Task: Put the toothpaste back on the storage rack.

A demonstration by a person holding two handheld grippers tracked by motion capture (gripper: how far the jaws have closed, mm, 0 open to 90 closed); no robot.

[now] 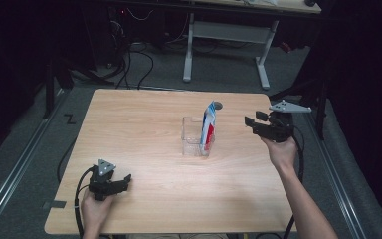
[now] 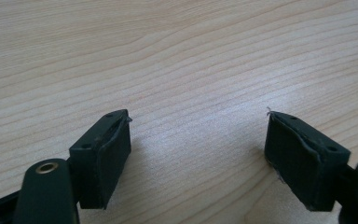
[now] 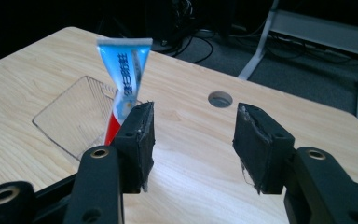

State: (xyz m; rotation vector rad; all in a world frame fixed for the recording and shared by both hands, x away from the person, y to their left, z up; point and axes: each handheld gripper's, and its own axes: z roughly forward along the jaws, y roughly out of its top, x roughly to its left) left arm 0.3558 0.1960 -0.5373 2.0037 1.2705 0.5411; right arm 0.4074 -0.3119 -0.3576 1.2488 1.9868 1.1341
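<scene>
Black rubber-faced pads line both grippers. Nearest the person, the left gripper point(image 1: 121, 182) rests low at the front left of the pale wood-grain table point(image 1: 144, 129), jaws spread apart over bare board. Farther on, the right gripper point(image 1: 252, 124) hovers at the table's right side, jaws wide apart with nothing between them. Just beyond its tips stands a toothpaste tube point(image 3: 126, 88), blue, white and red with a flat crimped top; its printed characters are too small to read. It leans upright inside a clear, ribbed plastic box point(image 1: 191, 135) near mid-table. A round cable hole point(image 3: 220, 99) lies behind

Tabletop evenly lit and sharp; surrounding room falls into darkness.
</scene>
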